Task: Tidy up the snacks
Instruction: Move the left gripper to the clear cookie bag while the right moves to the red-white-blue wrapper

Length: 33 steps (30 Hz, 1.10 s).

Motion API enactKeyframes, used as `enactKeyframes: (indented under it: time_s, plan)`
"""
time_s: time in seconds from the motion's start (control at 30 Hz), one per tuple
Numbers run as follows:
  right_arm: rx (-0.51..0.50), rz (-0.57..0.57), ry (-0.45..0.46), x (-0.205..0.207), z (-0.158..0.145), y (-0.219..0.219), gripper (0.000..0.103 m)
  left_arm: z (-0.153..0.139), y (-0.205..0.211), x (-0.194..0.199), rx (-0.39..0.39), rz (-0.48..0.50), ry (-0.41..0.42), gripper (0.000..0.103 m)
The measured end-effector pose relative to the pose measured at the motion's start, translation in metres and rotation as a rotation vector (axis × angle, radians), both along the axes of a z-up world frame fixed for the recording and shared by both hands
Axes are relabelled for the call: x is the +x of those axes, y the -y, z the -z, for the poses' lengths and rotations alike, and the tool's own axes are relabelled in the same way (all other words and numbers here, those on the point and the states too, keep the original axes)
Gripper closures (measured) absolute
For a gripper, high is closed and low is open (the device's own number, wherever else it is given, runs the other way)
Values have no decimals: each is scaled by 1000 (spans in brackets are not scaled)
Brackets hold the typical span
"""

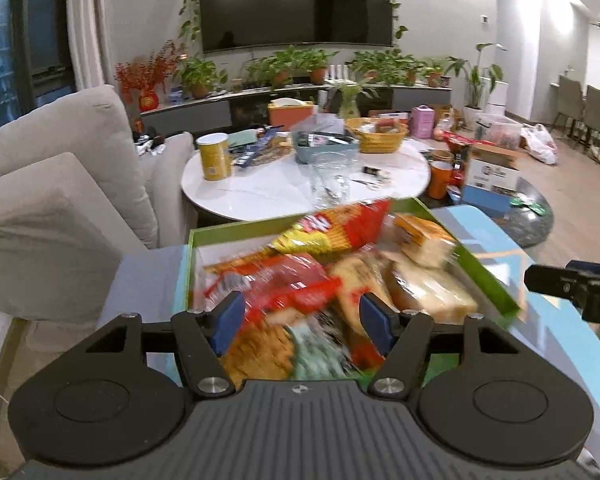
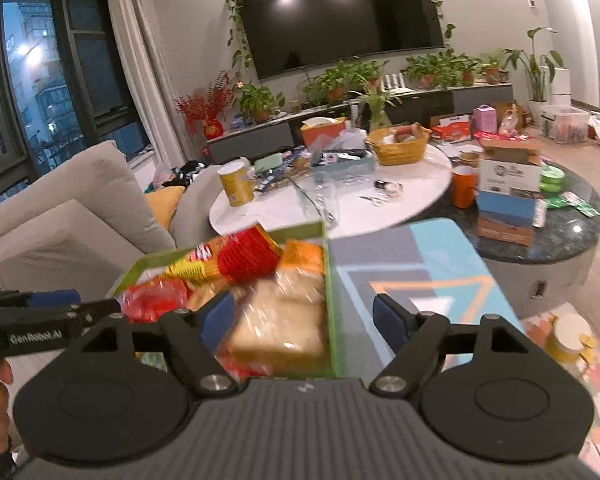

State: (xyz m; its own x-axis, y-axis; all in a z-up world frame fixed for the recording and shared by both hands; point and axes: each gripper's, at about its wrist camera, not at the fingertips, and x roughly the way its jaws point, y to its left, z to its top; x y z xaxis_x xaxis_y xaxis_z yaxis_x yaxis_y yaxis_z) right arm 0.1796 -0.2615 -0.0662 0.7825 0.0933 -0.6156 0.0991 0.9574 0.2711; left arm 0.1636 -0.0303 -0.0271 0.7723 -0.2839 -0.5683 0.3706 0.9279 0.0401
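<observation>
A green box [image 1: 484,276] packed with snack packets sits on a patterned blue and grey surface [image 2: 428,264]. Inside lie a red and yellow cracker bag [image 1: 340,228], a clear-wrapped loaf of bread [image 2: 276,320] and an orange-labelled packet [image 1: 420,236]; much of it is blurred. The left gripper [image 1: 300,316] hangs over the box's near end, its blue pads standing well apart with nothing pressed between them. The right gripper [image 2: 304,316] straddles the box's right wall, fingers likewise spread and gripping nothing. Beyond stands a cluttered round white table [image 1: 268,192] beside a grey sofa [image 1: 60,168].
</observation>
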Motion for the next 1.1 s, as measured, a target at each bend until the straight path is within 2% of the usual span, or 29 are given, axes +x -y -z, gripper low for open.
enactKeyframes:
  time_s: [0.3,0.53,0.73,1.1]
  plan:
    - [-41,13,-49,-73,3,13,41,13,31,-52,-6,112,-46,40]
    - [-47,-54,-93,-113,22,7,41,29,72,-73,33,214,-86,38]
    - [-20,-113,-131,-123,42,3,41,44,102,-74,34,277,-133,36]
    - [-7,-145,-157,-125,63,-1,41,82,156,-56,148,330,-174,35]
